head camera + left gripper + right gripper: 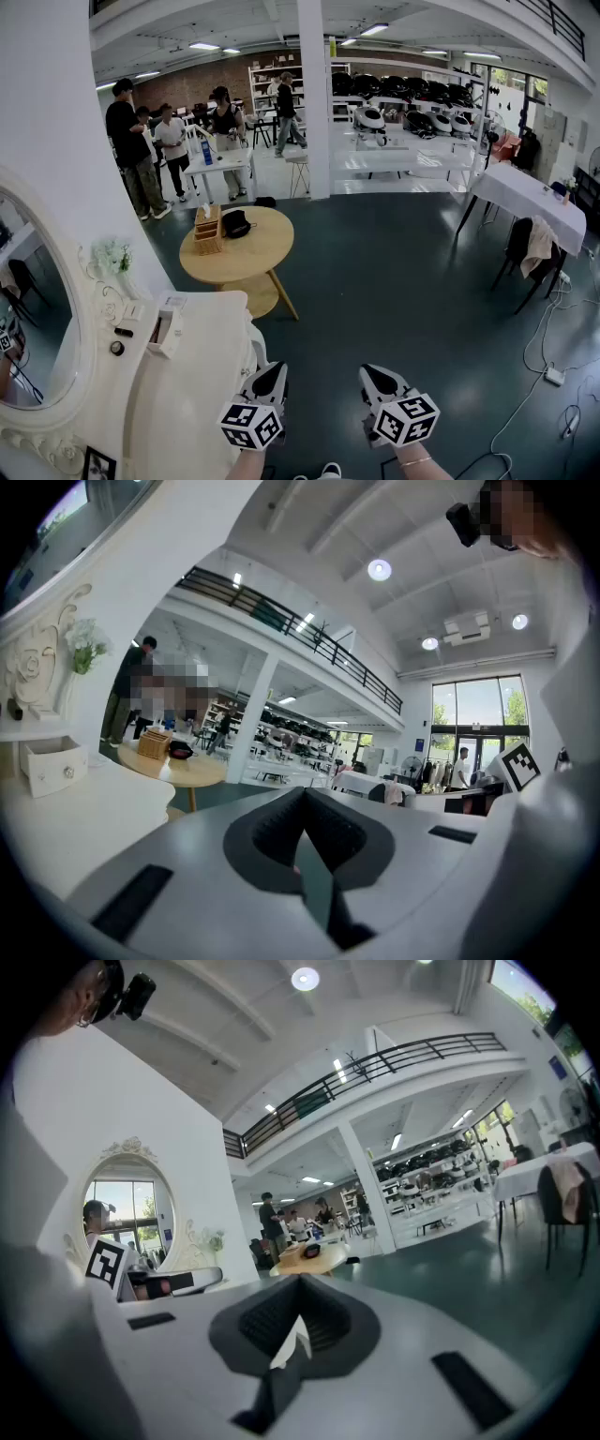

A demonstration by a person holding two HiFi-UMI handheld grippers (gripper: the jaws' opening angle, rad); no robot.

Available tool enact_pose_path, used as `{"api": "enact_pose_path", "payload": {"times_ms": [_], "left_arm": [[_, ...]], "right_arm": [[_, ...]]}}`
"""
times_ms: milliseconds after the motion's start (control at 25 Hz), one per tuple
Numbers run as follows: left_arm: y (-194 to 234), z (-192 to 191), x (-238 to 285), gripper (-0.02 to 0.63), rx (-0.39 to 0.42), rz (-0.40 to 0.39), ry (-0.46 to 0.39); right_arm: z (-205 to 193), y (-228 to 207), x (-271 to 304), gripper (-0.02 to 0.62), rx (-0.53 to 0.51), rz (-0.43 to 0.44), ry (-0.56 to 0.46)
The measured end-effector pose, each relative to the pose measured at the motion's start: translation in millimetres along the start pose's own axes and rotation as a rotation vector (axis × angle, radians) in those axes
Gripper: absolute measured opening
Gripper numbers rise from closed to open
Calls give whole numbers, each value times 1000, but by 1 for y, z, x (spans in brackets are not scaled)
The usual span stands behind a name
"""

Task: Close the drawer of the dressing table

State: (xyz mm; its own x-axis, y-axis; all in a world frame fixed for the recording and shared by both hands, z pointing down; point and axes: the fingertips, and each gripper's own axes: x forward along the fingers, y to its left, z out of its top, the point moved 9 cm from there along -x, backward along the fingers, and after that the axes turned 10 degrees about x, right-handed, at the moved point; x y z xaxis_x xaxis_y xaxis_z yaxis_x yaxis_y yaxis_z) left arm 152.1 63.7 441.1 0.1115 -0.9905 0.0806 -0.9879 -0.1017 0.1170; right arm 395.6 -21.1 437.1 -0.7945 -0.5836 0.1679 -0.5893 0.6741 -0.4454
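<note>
Dark teal floor [403,281], not furniture, lies under both grippers, so the closing looks not yet begun. The white dressing table [192,394] stands at the left under its oval mirror [37,309]. No drawer in its front can be made out from above. The only drawer I can see is the small white drawer box [167,330] on the tabletop near the mirror. It seems to stand pulled out, showing a dark inside, but that is a guess. What is left is to reach it and push.

The tabletop's curved front edge runs just beside the left gripper [273,369]. The round wooden table [246,253] is well ahead, and the right side is open. The right gripper [375,372] hangs apart from the furniture. Both pairs of fingers are pressed together, pinching nothing.
</note>
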Motion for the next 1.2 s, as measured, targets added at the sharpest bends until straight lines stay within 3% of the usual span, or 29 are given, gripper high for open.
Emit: {"api": "enact_pose_path", "payload": {"times_ms": [640,1200], "left_arm": [[-11,-4,22,1,-1,12,10],[-4,-10,31,1,-13,31,41]], "right_arm": [[4,-22,-2,3,-13,-8,-21],[4,-32,5,123,31,7,3]]}}
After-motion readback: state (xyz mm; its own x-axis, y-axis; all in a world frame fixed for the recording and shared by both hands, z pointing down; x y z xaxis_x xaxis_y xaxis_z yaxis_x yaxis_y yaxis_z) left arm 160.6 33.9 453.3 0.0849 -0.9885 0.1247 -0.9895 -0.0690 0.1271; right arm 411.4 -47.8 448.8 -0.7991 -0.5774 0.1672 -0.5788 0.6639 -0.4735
